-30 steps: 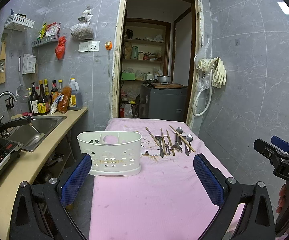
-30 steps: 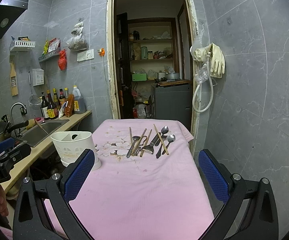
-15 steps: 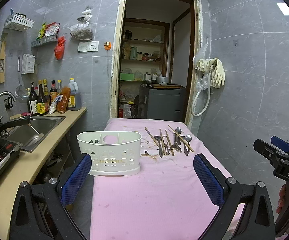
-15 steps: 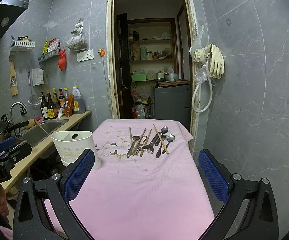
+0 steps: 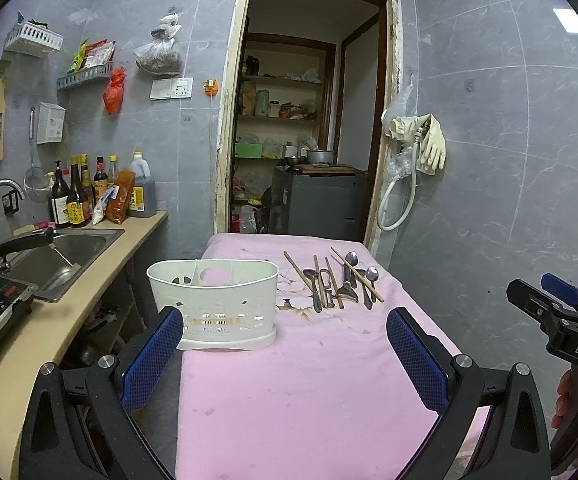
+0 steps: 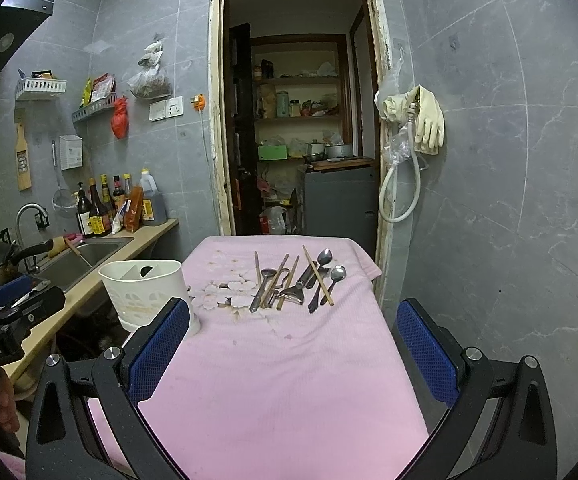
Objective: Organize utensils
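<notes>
A white plastic utensil caddy (image 5: 217, 300) stands on the left side of the pink-covered table (image 5: 309, 380); it also shows in the right wrist view (image 6: 145, 292). A loose pile of metal spoons, chopsticks and a peeler (image 5: 337, 280) lies at the table's far right, also in the right wrist view (image 6: 295, 280). My left gripper (image 5: 285, 356) is open and empty, held above the table's near end. My right gripper (image 6: 289, 352) is open and empty, also short of the utensils.
A counter with a sink (image 5: 61, 252), sauce bottles (image 5: 85, 196) and a stove runs along the left. A doorway (image 5: 305, 140) opens behind the table. Rubber gloves and a hose (image 5: 421, 148) hang on the right wall.
</notes>
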The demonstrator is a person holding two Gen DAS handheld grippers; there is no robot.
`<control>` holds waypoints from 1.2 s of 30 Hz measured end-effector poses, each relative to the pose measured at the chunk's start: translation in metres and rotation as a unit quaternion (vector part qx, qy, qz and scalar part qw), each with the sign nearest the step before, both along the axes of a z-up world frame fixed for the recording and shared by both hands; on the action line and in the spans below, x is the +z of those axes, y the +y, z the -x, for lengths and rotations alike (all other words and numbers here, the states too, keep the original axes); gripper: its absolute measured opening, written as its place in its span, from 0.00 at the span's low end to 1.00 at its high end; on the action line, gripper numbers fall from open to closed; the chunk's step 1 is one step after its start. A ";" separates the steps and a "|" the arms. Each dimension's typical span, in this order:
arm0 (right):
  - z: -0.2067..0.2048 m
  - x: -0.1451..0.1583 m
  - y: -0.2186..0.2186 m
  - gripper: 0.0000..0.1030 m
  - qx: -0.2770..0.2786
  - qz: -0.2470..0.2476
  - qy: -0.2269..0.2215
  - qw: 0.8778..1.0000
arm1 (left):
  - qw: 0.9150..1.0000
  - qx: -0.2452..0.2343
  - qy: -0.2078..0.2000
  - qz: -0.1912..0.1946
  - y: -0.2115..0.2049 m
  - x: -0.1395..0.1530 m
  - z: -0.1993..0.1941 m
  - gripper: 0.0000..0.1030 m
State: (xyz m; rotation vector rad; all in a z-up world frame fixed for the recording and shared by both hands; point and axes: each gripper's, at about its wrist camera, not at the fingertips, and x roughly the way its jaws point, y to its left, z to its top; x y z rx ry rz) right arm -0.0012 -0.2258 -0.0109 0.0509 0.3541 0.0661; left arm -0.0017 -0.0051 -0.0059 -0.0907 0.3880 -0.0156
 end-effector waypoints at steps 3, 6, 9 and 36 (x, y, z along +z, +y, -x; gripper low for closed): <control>-0.001 0.001 -0.003 0.99 -0.006 -0.007 -0.001 1.000 | 1.000 -0.006 0.000 0.002 0.001 0.001 -0.004 0.99; -0.003 0.005 -0.007 0.99 -0.012 -0.011 -0.002 1.000 | 1.000 -0.016 -0.004 0.004 -0.002 0.004 -0.010 0.99; -0.007 0.008 -0.010 0.99 -0.016 -0.011 -0.004 1.000 | 1.000 -0.023 -0.008 0.004 -0.004 0.007 -0.017 0.99; -0.158 0.063 -0.071 0.99 -0.031 0.008 -0.047 0.998 | 0.997 -0.062 -0.047 0.010 -0.065 0.029 -0.179 0.99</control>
